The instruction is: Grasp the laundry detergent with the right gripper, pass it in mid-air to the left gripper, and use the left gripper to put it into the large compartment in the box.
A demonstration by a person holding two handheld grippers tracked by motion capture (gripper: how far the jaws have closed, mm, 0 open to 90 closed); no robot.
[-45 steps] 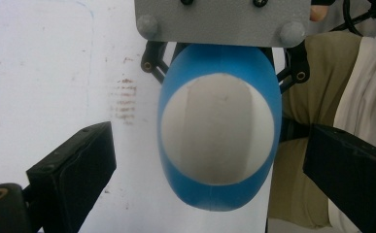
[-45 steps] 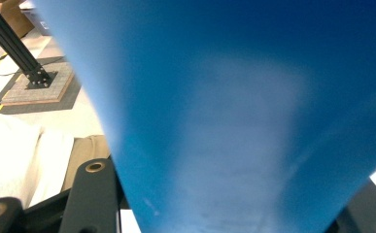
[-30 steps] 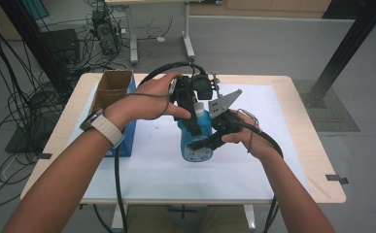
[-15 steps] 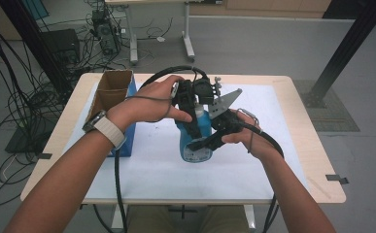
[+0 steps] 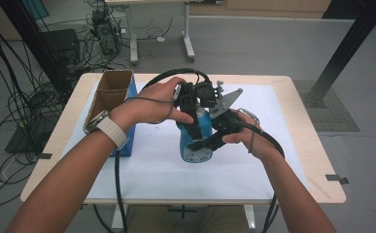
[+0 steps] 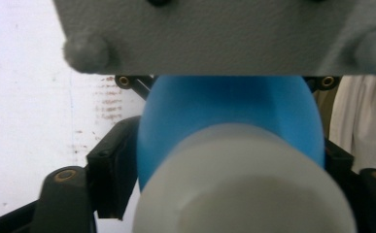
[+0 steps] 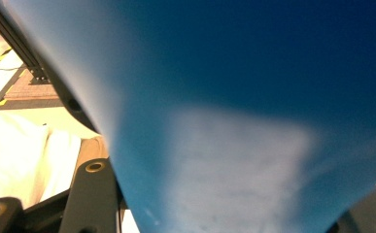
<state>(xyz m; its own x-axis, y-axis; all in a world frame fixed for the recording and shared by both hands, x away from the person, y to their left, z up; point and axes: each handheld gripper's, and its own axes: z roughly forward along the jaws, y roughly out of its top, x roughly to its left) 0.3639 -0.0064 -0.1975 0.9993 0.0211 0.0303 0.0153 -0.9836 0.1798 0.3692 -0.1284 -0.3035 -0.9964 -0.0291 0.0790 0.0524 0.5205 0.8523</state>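
Blue bottle [image 5: 196,138] upright at the table's [image 5: 292,160] centre, right gripper [image 5: 206,143] clamped on its body, left gripper [image 5: 191,108] (jaws just closing) gripping the white cap [image 6: 244,179]: cap removal begins, next calling for a twist.

The blue bottle [image 5: 195,141] looks like smooth plastic with a soft sheen, its paper-like label matt and pale; its white cap [image 6: 244,189] is matt plastic. Both grippers, left gripper [image 5: 191,104] and right gripper [image 5: 210,141], are matt black plastic with brass-coloured screw inserts. The table [image 5: 302,121] edge is light wood under a matt white sheet. At nine o'clock, the box [image 5: 109,92] is rough brown cardboard.
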